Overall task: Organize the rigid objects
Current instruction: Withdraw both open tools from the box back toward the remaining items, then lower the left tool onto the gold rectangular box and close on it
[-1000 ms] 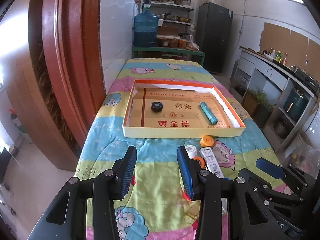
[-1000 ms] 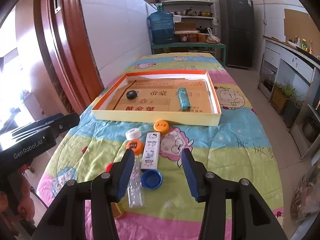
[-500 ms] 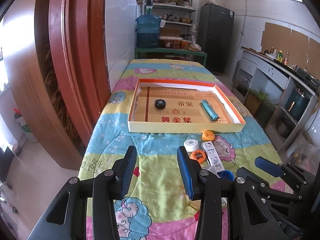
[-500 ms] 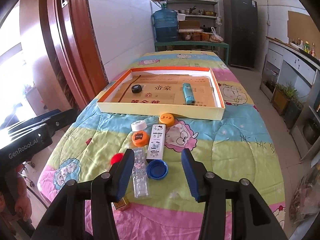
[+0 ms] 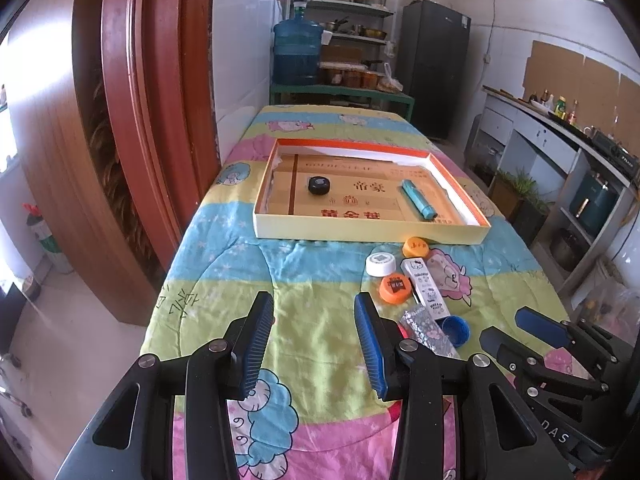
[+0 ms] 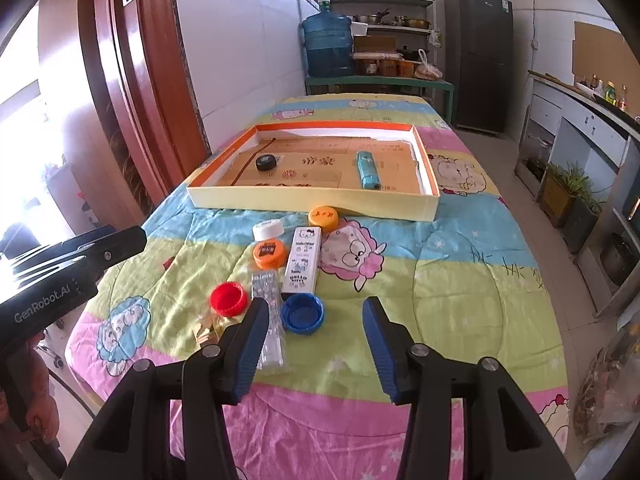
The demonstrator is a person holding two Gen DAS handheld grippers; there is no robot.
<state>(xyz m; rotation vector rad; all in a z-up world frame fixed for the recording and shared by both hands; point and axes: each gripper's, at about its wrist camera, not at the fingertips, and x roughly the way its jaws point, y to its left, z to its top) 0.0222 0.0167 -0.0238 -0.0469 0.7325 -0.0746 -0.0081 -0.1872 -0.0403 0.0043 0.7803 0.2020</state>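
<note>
A shallow cardboard box (image 6: 312,204) (image 5: 372,234) lies on the quilt-covered table and holds a black round cap (image 6: 265,163) and a teal lighter (image 6: 368,169). In front of it lie two orange caps (image 6: 323,216) (image 6: 270,253), a white cap (image 6: 267,230), a white Hello Kitty box (image 6: 303,260), a blue cap (image 6: 301,313), a red cap (image 6: 228,299) and a clear blister strip (image 6: 269,312). My right gripper (image 6: 314,344) is open and empty just short of the blue cap. My left gripper (image 5: 314,344) is open and empty over the quilt, left of the pile.
A red-brown wooden door frame (image 5: 132,120) stands along the table's left side. A water jug (image 6: 327,44), shelves and a dark fridge (image 6: 478,60) stand behind the table. A kitchen counter (image 6: 580,132) runs along the right. The table's near edge is just below both grippers.
Both grippers have drawn back from the box toward the table's near edge, so more of the table and the red cap now show. Both stay open and empty.
</note>
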